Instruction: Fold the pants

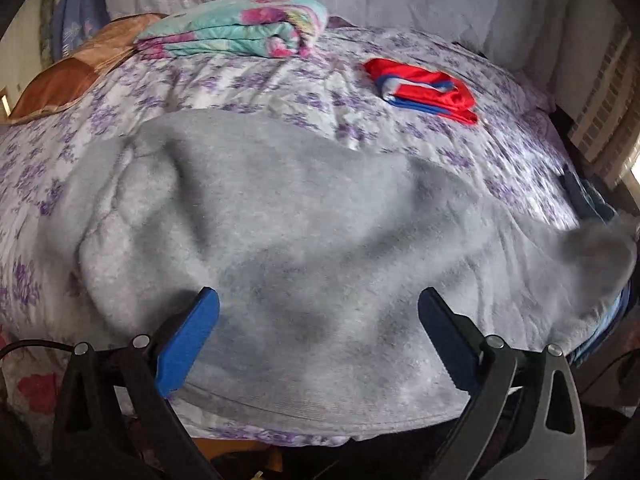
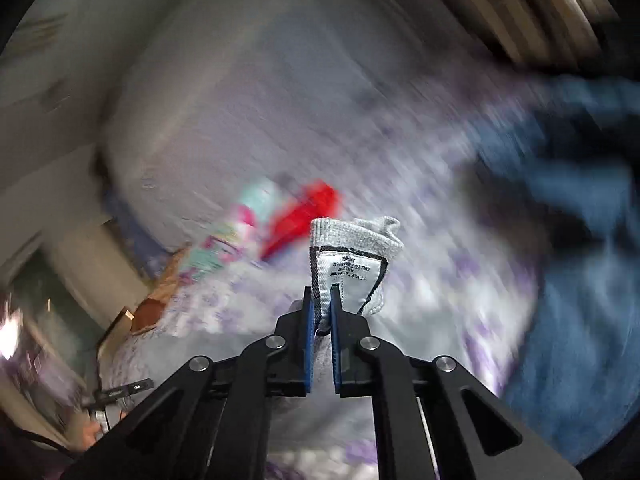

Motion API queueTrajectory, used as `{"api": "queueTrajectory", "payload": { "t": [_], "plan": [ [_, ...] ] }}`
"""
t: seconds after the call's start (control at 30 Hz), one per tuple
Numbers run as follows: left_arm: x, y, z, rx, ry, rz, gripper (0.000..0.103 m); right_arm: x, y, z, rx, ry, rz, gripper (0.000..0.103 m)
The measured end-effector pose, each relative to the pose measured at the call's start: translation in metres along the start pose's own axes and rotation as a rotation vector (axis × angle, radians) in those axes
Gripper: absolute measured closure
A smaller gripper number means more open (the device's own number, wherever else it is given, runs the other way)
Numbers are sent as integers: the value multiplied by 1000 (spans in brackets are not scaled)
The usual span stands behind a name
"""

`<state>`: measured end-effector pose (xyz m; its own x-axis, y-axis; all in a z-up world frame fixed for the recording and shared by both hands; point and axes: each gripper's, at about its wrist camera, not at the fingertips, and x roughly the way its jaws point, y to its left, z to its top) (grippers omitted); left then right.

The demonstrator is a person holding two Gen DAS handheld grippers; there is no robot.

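Grey fleece pants (image 1: 288,232) lie spread over the floral bed, filling the middle of the left wrist view. My left gripper (image 1: 318,300) hovers open just above their near part, blue fingers (image 1: 188,344) wide apart, holding nothing. My right gripper (image 2: 322,296) is shut on a grey ribbed edge of the pants (image 2: 360,240) with a white care label showing, lifted above the bed. The right wrist view is heavily motion-blurred. The lifted corner shows at the right edge of the left wrist view (image 1: 600,248).
A purple-flowered bedsheet (image 1: 280,80) covers the bed. A folded teal and pink blanket (image 1: 236,28) lies at the back, a red and blue garment (image 1: 428,88) back right, a brown pillow (image 1: 72,80) back left. Blue clothing (image 2: 568,240) lies at the right.
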<state>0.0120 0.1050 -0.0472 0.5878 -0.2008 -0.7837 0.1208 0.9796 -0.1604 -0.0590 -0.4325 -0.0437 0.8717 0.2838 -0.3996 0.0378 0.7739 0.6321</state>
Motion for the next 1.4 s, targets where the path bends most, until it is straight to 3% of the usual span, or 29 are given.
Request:
{"api": "queueTrajectory", "payload": {
  "t": [0.03, 0.1, 0.17, 0.3, 0.43, 0.5, 0.6, 0.7, 0.73, 0.77, 0.8, 0.87, 0.97, 1.07, 1.2, 1.3, 1.4],
  "plan": [
    [0, 3, -1, -4, -6, 9, 6, 14, -22, -10, 77, 77, -38, 95],
    [1, 8, -4, 2, -10, 39, 6, 20, -45, -27, 134, 138, -80, 95],
    [0, 11, -8, 18, -4, 47, 6, 11, -48, -39, 145, 109, -68, 94],
    [-26, 21, -5, -5, -56, 44, 6, -7, -46, -45, 166, 57, -55, 66],
    [-70, 65, 1, -147, -177, 56, 6, -9, -51, -52, 221, 53, -41, 34],
    [-73, 91, 1, -226, -171, 75, 6, -7, -53, -51, 228, 42, -11, 27],
    [-57, 124, 0, -348, -123, 17, 6, -4, -47, -47, 211, 21, 2, 17],
    [-32, 126, 7, -357, -89, -1, 8, -1, -41, -43, 193, 8, 1, 17],
    [-24, 125, 9, -355, -79, -3, 19, -1, -41, -43, 199, 4, 9, 18],
    [-17, 123, 11, -350, -68, 1, 43, -3, -42, -43, 209, 2, 21, 19],
    [-9, 122, 12, -348, -55, 19, 55, -4, -42, -43, 214, 1, 33, 20],
    [-1, 130, 14, -388, -68, 32, 64, -8, -43, -46, 228, 0, 63, 21],
    [-2, 142, 17, -434, -93, 47, 64, -7, -47, -48, 222, 0, 54, 22],
    [-2, 135, 19, -379, -112, 119, 64, -4, -47, -48, 203, -26, 46, 22],
    [-3, 140, 20, -379, -129, 132, 59, 0, -42, -46, 163, -67, 20, 24],
    [-6, 146, 19, -400, -148, 142, 58, -3, -39, -45, 174, -86, 34, 40],
    [-18, 138, 19, -368, -195, 169, 58, -6, -28, -40, 139, -83, 46, 40]
  ]
}}
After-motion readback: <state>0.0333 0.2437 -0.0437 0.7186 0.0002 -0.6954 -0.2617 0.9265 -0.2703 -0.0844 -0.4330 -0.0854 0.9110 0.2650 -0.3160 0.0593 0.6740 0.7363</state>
